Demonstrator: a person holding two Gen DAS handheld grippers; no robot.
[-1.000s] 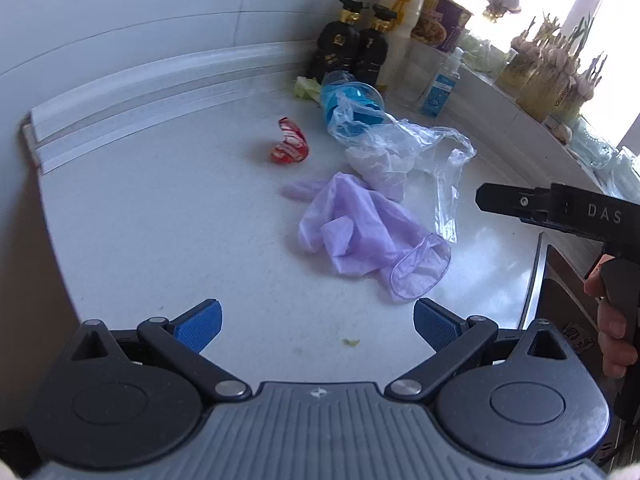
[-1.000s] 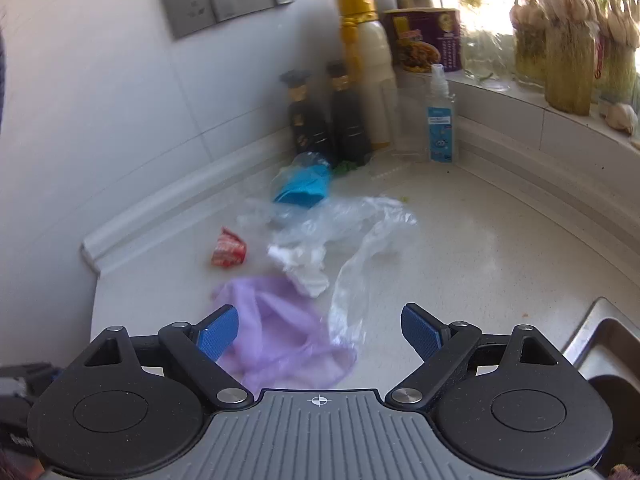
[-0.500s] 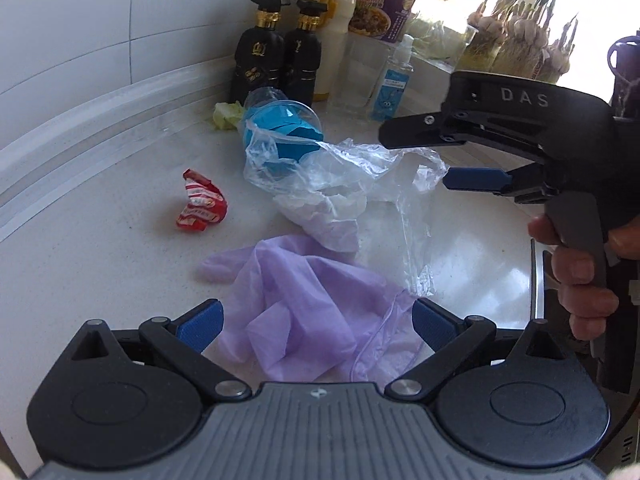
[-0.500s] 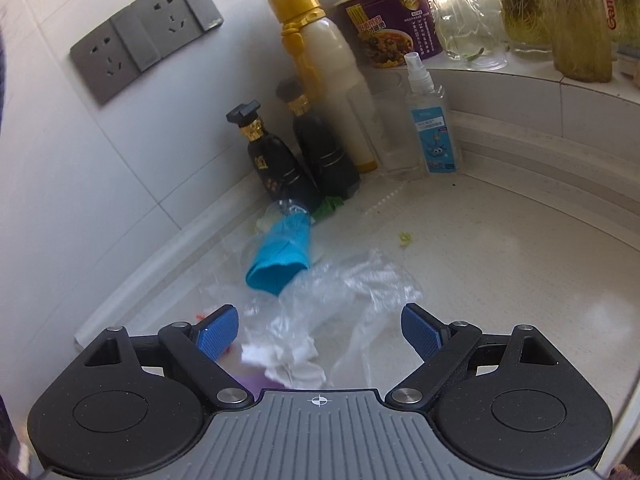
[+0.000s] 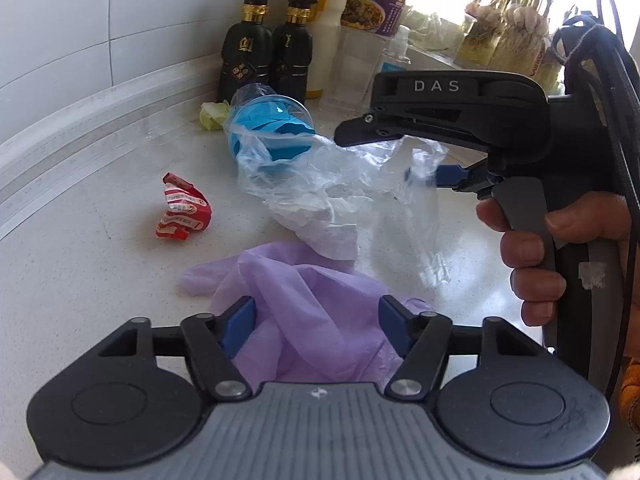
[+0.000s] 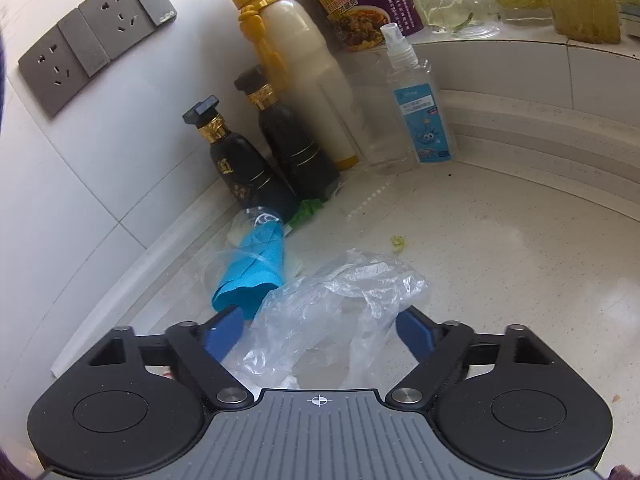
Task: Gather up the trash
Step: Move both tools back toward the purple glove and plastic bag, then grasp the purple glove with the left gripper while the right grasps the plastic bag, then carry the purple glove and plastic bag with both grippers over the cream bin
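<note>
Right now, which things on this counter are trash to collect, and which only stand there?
Trash:
- purple rubber glove
- clear plastic bag
- red crumpled wrapper
- white crumpled tissue

Only standing there:
- two black bottles
- clear spray bottle

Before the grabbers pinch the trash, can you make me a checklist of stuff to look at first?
1. Purple glove sits between the left gripper jaws: ok. The jaws have just been closing around it.
2. Left pads pressing the glove: cannot tell; gaps seem to remain at both sides.
3. Clear plastic bag sits between the right gripper jaws: ok. These have been closing too.
4. Right pads gripping the bag: not ok, still wide.
5. Blue cup clear of the right jaws: cannot tell; it lies right by one pad.
6. Red wrapper and white tissue collected: not ok, both lie on the counter.
</note>
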